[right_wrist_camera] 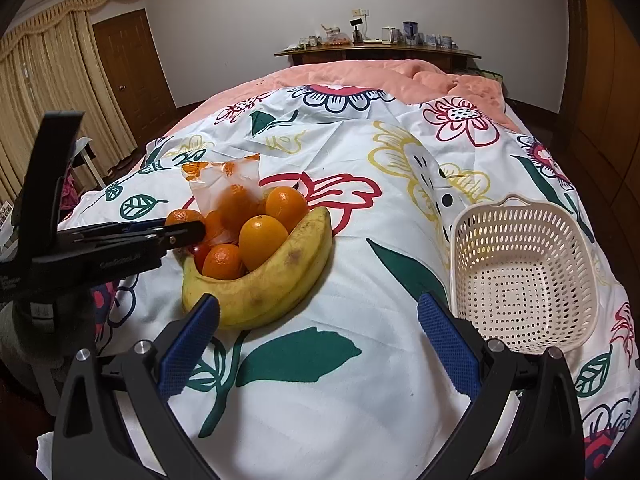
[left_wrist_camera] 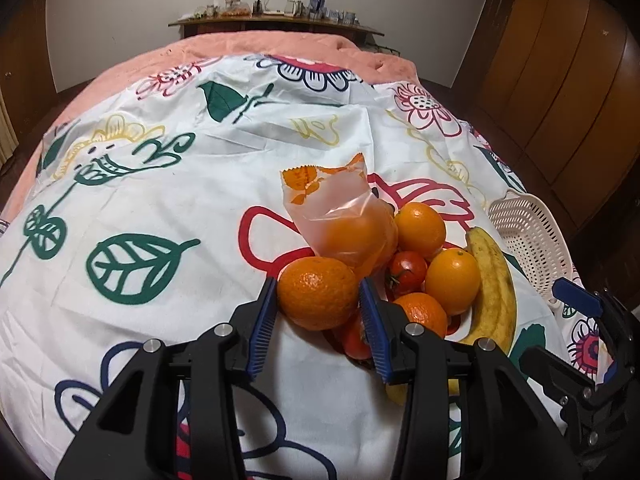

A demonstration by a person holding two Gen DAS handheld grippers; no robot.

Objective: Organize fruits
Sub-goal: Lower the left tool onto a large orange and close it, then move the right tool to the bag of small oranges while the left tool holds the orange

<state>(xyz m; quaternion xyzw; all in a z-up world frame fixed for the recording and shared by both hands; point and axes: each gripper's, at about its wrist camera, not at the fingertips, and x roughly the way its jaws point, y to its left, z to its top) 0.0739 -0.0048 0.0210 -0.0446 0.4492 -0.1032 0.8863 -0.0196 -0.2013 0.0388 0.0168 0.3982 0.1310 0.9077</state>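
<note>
Fruit lies heaped on the white flower-printed cloth (right_wrist_camera: 340, 380), well to the left of the empty cream perforated plastic basket (right_wrist_camera: 520, 276). The left gripper (left_wrist_camera: 318, 304) has its blue ribbed pads on either flank of a dimpled orange mandarin (left_wrist_camera: 318, 298) at the heap's near-left edge, and the pads appear to press the peel, so the fruit is judged clamped. The right gripper (right_wrist_camera: 320, 320) stands with jaws wide apart and nothing between them, between heap and basket.

Handling, by judgement: the mandarin is light, round and firm, with a loose, soft peel. A grip across its widest part suits it; hard pressure would bruise it. The spotted yellow banana (right_wrist_camera: 276, 280), on the heap's basket side, is soft and best taken mid-length. The small red tomato (left_wrist_camera: 408, 272) is fragile. The clear plastic bag of oranges (left_wrist_camera: 344, 220) behind is slippery and limp.
</note>
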